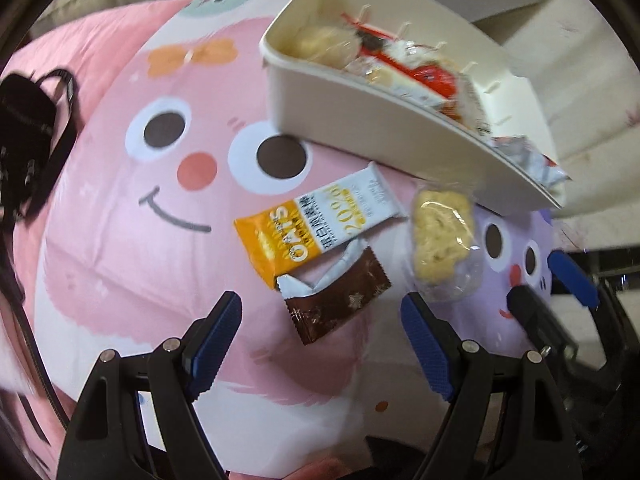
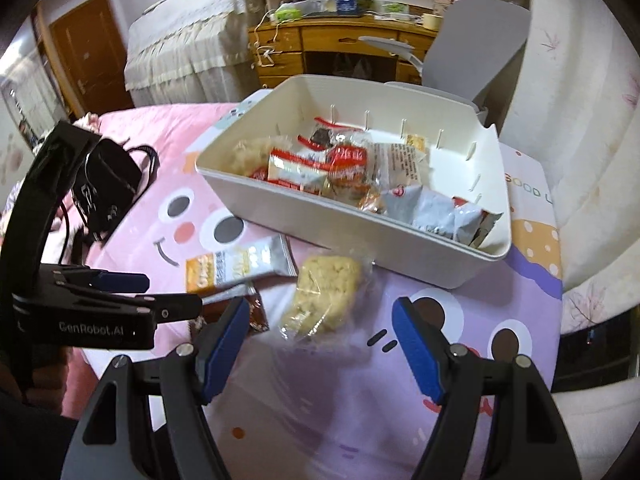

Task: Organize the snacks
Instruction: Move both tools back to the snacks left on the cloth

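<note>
On the cartoon quilt lie three loose snacks: an orange-and-white oat bar, a brown wrapper and a pale biscuit in clear wrap. Behind them stands a white bin holding several packets. My left gripper hangs open just over the brown wrapper, touching nothing. My right gripper is open too, with the biscuit just ahead of its fingertips; nothing is gripped.
A black bag with a strap lies on the quilt to the left. Beyond the bed stand a wooden desk, a grey chair and a cloth-covered piece of furniture. A pale padded surface rises on the right.
</note>
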### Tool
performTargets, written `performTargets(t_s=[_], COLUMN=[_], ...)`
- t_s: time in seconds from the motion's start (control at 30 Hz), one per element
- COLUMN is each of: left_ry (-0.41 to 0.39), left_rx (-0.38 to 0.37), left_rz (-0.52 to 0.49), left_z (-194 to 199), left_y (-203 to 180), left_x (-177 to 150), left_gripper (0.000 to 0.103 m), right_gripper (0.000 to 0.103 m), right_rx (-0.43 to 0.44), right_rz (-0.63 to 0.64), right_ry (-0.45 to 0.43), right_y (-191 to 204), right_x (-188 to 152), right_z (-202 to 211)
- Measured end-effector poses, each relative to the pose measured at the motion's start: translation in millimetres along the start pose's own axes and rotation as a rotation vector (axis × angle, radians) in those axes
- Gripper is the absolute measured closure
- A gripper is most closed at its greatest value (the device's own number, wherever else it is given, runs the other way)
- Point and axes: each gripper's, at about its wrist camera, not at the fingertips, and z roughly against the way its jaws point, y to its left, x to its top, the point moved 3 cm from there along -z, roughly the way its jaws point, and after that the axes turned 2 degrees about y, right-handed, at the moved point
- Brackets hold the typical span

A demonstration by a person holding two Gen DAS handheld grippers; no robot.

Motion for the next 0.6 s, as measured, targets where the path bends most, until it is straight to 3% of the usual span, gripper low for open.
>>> performTargets(t_s=[0.17, 0.47, 0.6], left_ry=[0.015, 0.047, 0.023], left_rx=[0.023, 0.03, 0.047], left_rz=[0.154, 0.24, 0.257], left_z=[-18.3, -52.0, -53.4], left_y=[7.2, 3.4, 1.3], left_x=[1.2, -0.5, -1.8], left_gripper=[0.022, 0.023, 0.023], right_gripper=[0.029, 0.029, 0.029], right_rx=[0.027, 0.047, 0.063], right_rz=[0.033, 0.087, 0.096], right_ry=[-0.007, -0.079, -0.085], right_y=[-3.3, -13.2, -16.9], right_x=[-12.3, -13.4, -8.8], right_z=[-26.3, -59.7, -74.0])
